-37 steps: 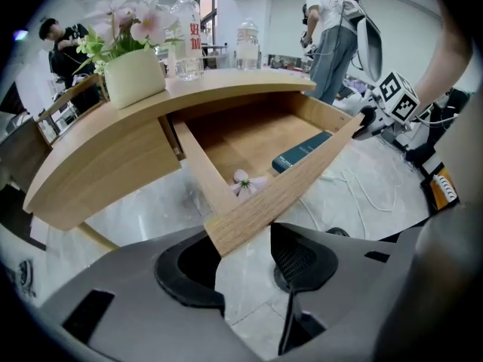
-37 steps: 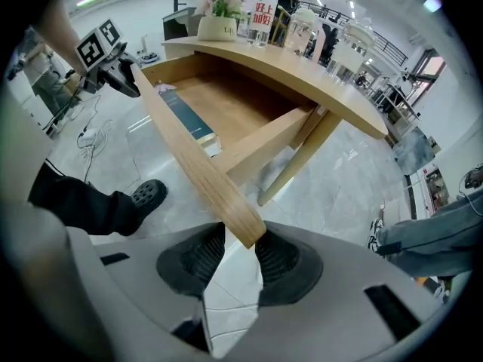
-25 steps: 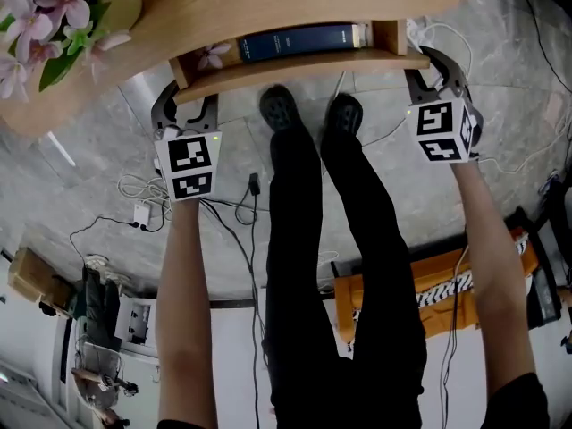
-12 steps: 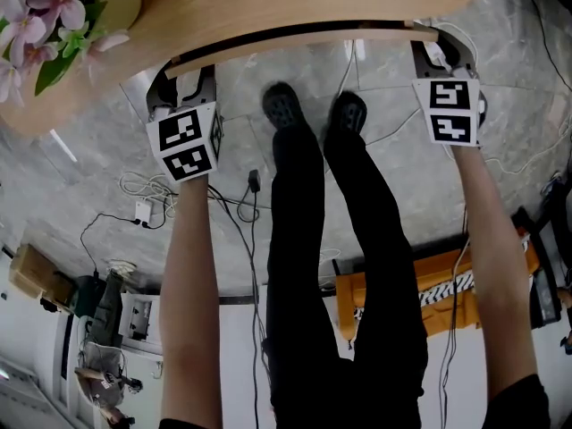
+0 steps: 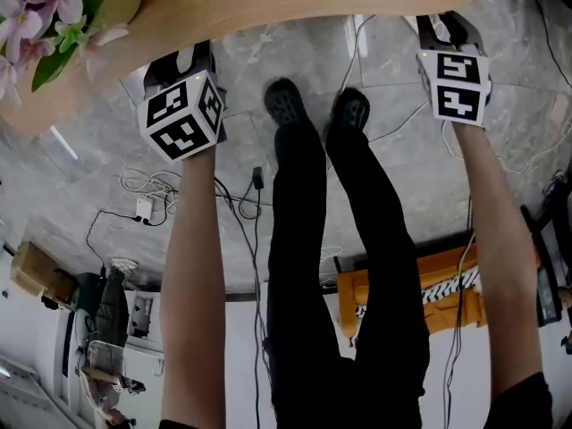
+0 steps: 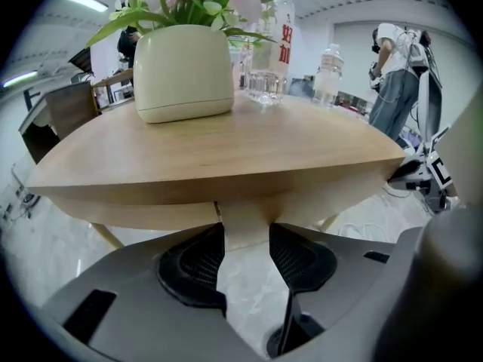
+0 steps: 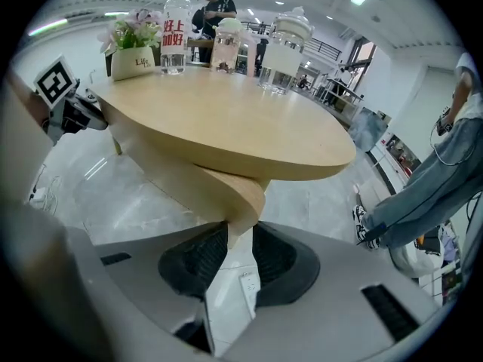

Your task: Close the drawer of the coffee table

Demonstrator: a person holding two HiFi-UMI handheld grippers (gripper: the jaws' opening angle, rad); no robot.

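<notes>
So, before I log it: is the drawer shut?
Shut, or nearly: the drawer sits flush under the tabletop, no inside showing.

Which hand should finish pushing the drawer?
Right, probably: the right gripper, jaws just closing, clamps the end of the pale wooden drawer front, which seems to poke out; the other end looks flush.
</notes>
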